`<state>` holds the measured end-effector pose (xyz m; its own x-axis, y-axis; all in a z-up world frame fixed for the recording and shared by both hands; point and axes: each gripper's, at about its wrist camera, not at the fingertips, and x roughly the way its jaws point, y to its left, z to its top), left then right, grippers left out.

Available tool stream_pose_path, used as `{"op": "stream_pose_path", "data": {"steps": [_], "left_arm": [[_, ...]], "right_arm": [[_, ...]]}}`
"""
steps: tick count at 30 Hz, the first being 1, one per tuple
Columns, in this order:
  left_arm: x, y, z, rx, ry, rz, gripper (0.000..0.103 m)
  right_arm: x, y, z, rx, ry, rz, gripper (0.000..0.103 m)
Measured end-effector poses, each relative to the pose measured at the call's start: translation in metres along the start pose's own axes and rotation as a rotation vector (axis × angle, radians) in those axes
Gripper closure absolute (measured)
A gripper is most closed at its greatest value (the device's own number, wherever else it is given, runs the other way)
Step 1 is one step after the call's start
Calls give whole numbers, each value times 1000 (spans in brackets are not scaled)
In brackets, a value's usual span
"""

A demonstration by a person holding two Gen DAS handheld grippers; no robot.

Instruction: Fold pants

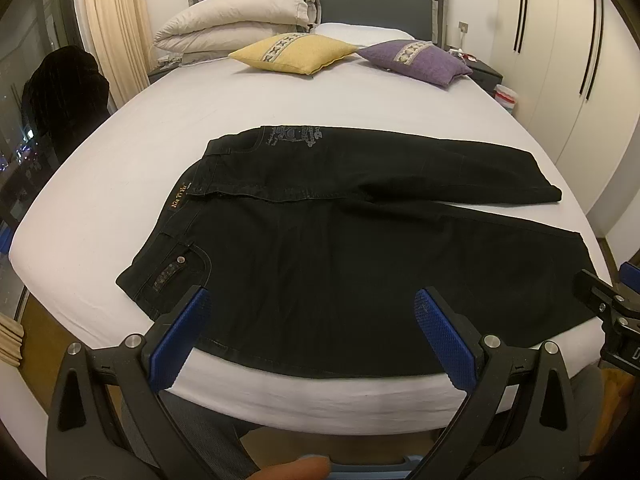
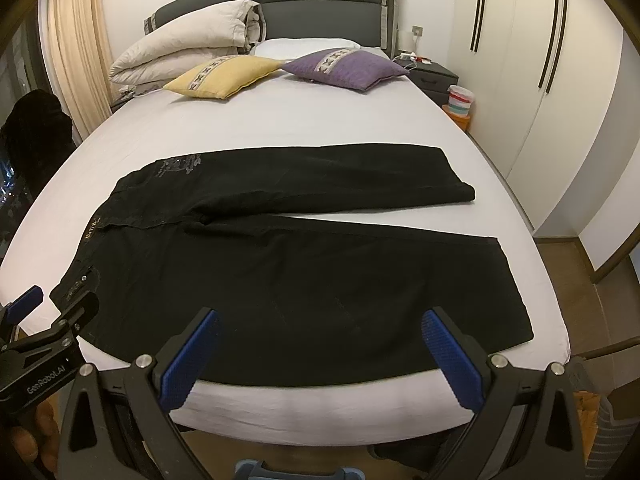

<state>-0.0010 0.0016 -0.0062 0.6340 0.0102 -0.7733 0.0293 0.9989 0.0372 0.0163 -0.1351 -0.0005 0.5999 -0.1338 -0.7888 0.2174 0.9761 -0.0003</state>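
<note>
Black pants [image 1: 340, 248] lie flat across the near end of the white bed [image 1: 280, 96], waistband to the left, both legs spread to the right with a gap between them. They also show in the right wrist view [image 2: 280, 264]. My left gripper [image 1: 312, 300] is open and empty, hovering over the near leg by the bed's front edge. My right gripper [image 2: 320, 320] is open and empty, over the near leg further right. Each gripper shows at the edge of the other's view: the right one [image 1: 612, 296], the left one [image 2: 44, 316].
A yellow cushion [image 1: 292, 53], a purple cushion [image 1: 416, 60] and a folded beige duvet [image 1: 236, 24] lie at the head of the bed. A nightstand [image 2: 432, 74] and a white wardrobe [image 2: 560, 80] stand on the right. A dark garment [image 1: 64, 92] hangs at left by the curtain.
</note>
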Motion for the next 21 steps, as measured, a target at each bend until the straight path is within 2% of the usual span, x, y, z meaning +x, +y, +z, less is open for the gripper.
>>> {"op": "stream_pose_path", "data": {"steps": [21], "left_arm": [[-3, 7, -12, 1, 8, -3, 0]], "right_arm": [[1, 0, -1, 3, 7, 15, 0]]}}
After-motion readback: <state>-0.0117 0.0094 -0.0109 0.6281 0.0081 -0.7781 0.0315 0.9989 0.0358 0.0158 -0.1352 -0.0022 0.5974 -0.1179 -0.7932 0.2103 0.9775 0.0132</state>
